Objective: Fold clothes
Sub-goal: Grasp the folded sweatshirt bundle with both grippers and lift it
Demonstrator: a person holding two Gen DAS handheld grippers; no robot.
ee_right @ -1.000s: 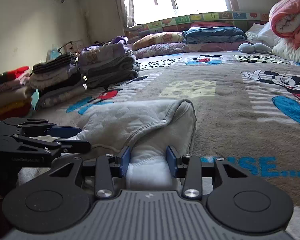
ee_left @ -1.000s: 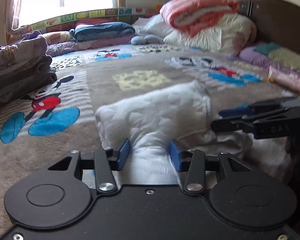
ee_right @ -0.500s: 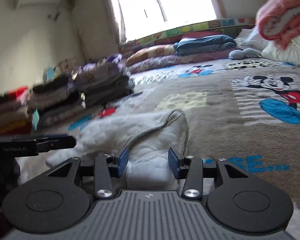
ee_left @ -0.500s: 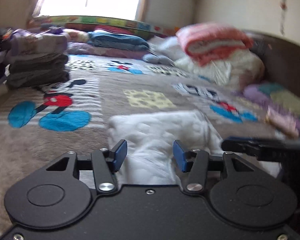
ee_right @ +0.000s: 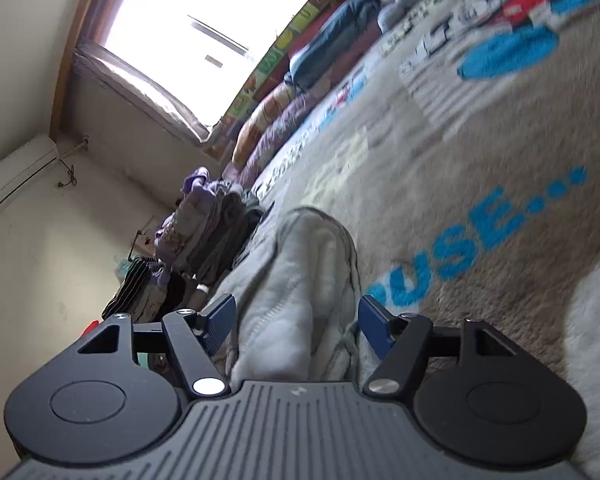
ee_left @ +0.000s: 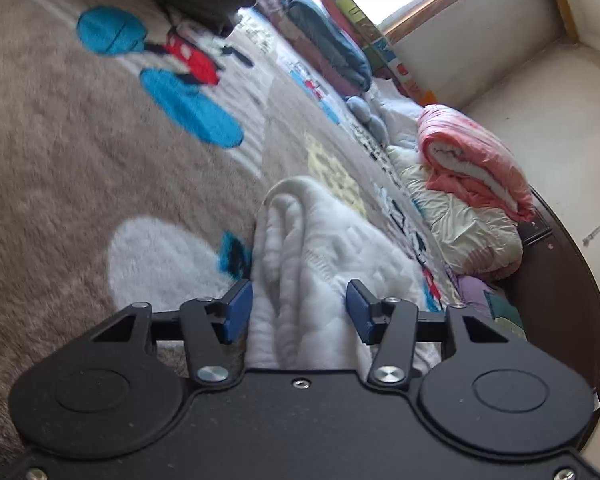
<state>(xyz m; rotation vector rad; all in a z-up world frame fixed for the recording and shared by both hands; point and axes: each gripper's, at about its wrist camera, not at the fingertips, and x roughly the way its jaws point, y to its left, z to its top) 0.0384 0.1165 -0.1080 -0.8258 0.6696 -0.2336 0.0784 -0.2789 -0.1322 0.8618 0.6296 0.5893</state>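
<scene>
Brown cartoon-print bedding (ee_left: 60,152) covers the bed, with stacks of folded clothes (ee_right: 204,224) near the wall and a window (ee_right: 204,28) behind. On it lies the white quilted garment (ee_left: 300,248), bunched in long folds that run forward from between the blue pads of both grippers.

Blue letters on the blanket read "USE..." in the right wrist view; a cartoon mouse in red shorts shows in the left wrist view.

Around the left gripper (ee_left: 299,310), the pads stand partly apart with the cloth filling the space between them; whether they press on it I cannot tell. On the right gripper (ee_right: 296,322) the jaws are opening, and a gap shows beside each pad, the garment (ee_right: 300,280) lying loose between them.
</scene>
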